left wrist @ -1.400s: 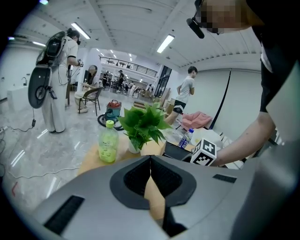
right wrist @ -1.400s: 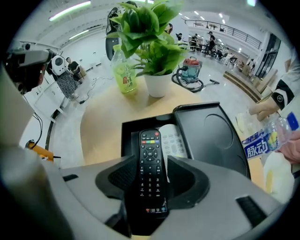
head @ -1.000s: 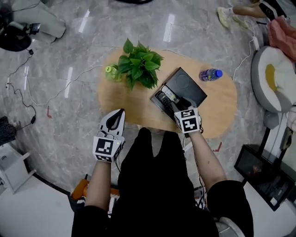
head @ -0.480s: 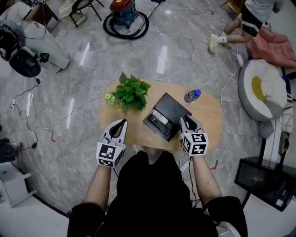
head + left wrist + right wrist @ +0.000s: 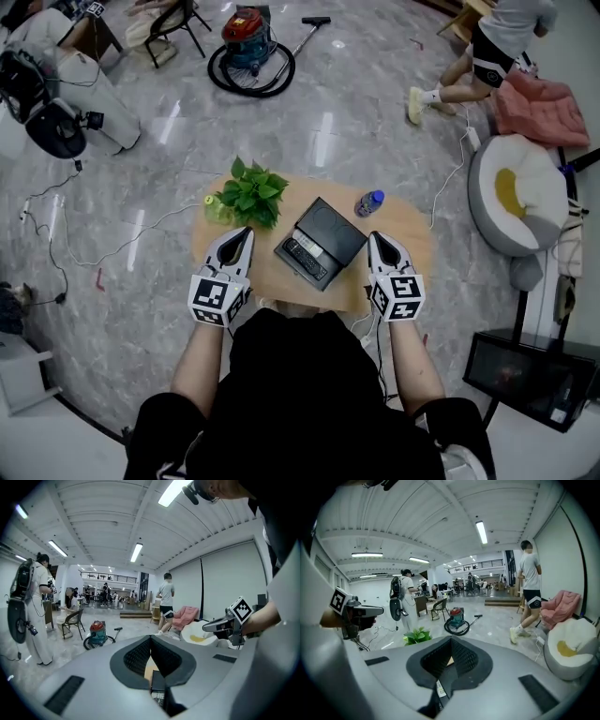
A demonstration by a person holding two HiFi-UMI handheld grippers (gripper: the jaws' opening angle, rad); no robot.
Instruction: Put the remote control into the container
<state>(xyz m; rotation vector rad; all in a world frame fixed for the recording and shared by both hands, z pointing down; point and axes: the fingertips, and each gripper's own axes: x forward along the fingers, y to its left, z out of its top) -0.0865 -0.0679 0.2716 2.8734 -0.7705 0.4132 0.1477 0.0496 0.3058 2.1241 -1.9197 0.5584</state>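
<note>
1. Resting inside the container (image 5: pixel 339 228), the remote control (image 5: pixel 304 260) lies lengthwise along the container's near-left side, buttons facing up.
2. The container is a black open box. It sits near the middle of the oval wooden worktop (image 5: pixel 412 251), turned at an angle to the worktop's near edge.
3. Left gripper (image 5: pixel 243 232): held over the near-left part of the worktop, beside the container and apart from it. Its fingers (image 5: pixel 135 657) are pressed together at the tips, with nothing between them.
4. Right gripper (image 5: pixel 377 237): held over the near-right part of the worktop, on the opposite side of the container and apart from it. Its fingers (image 5: pixel 437 662) have just been closing and meet at the tips, with nothing between them.
5. A potted plant (image 5: pixel 249 194) stands at the far-left of the worktop, beyond the left gripper. A blue-capped bottle (image 5: pixel 369 202) is near the container's far-right corner, not touching it.
6. On the grey floor, a vacuum cleaner (image 5: pixel 247 28) stands well beyond the worktop. A white round seat (image 5: pixel 511 192) lies to the right of the worktop.
</note>
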